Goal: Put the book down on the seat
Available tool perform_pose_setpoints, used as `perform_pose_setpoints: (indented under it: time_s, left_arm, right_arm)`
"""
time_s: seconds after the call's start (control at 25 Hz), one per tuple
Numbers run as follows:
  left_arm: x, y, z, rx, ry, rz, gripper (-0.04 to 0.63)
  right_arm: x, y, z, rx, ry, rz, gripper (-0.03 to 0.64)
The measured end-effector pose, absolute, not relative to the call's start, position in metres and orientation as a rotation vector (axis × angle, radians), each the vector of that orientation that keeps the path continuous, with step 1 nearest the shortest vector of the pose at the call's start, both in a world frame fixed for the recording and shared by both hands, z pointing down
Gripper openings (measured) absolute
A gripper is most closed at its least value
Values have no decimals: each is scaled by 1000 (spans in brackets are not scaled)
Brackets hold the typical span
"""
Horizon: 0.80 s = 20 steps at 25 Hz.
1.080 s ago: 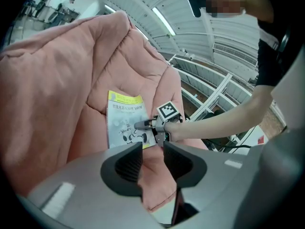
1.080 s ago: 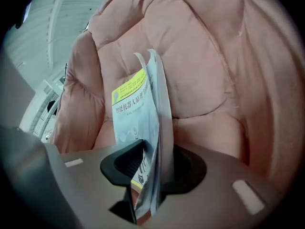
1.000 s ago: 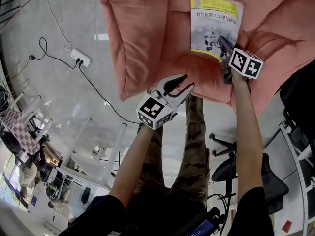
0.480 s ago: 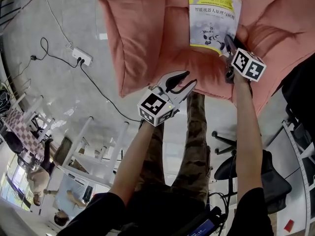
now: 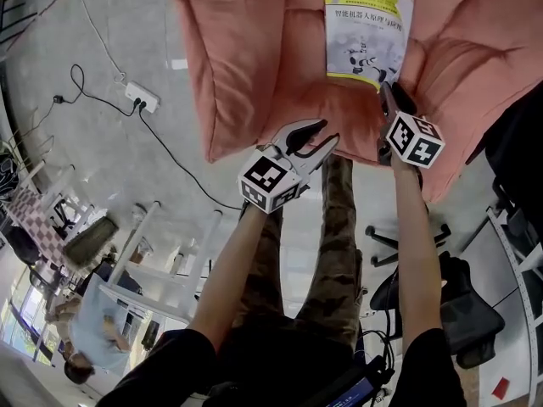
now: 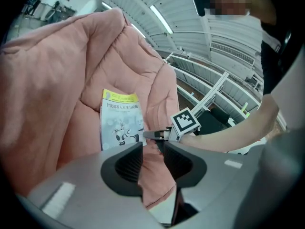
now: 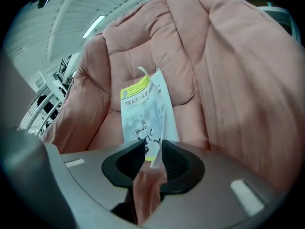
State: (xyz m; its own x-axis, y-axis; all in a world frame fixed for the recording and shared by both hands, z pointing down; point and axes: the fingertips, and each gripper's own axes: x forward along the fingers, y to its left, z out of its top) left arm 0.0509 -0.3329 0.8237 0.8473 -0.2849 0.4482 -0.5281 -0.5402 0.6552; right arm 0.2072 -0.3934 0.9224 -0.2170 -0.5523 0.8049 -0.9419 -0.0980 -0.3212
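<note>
With the book (image 5: 366,32) laid flat on the pink seat cushion (image 5: 254,58) at upper right, the right gripper (image 5: 389,93), its jaws just narrowed yet apart and the book's near corner unpinched between them, should be drawn straight back, while the left gripper (image 5: 327,134) is seen spread and empty.

White, yellow-topped book (image 5: 366,30) lies flat, cover up, on pink seat (image 5: 254,66).

Book (image 5: 366,34) on the seat (image 5: 254,58); power strip (image 5: 138,98) and cable (image 5: 172,166) on the floor (image 5: 93,176) to its left.
</note>
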Motion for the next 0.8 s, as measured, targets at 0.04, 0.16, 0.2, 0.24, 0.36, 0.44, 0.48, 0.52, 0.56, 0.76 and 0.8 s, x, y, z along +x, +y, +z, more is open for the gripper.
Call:
perform_pose_setpoints:
  time_s: [0.04,0.16,0.2,0.24,0.36,0.44,0.48,0.52,0.56,0.76,0.8]
  left_arm:
    - [50,-333,823,2174,-589,366,135]
    - [48,-337,822,2201,-587,372,135]
    - [48,-337,821,2211,-586,374,134]
    - [49,-336,820,2218,-584,375,133]
    - [50,-331,818,2226,-578,381,132]
    - [52,-328,817,2229,-573,385,131]
    - [53,-327,816,2233,-571,388,130]
    - [53,-326,815,2238,-571,391,130]
    - [53,-325,814,2243,-572,394,126]
    - [52,-323,813,2231,-588,401,115]
    - [53,-323,812,2233,-589,403,115]
  right_arm:
    - [203,-386,922,1617,-1767,1238,120]
    - [191,-373,918,1608,-1780,1173,113]
    - [189,-370,916,1614,-1786,1168,112]
    - [186,-368,913,1621,-1795,1167,110]
    - [178,-362,903,1622,-1837,1144,107]
    - [172,-360,897,1610,-1868,1102,103]
    - [169,-359,893,1603,-1884,1078,99]
    - [166,-358,889,1596,-1899,1054,95]
    - [163,-358,886,1590,-1912,1032,90]
    - [154,-355,872,1594,-1939,971,81]
    - [153,-354,869,1599,-1937,959,79]
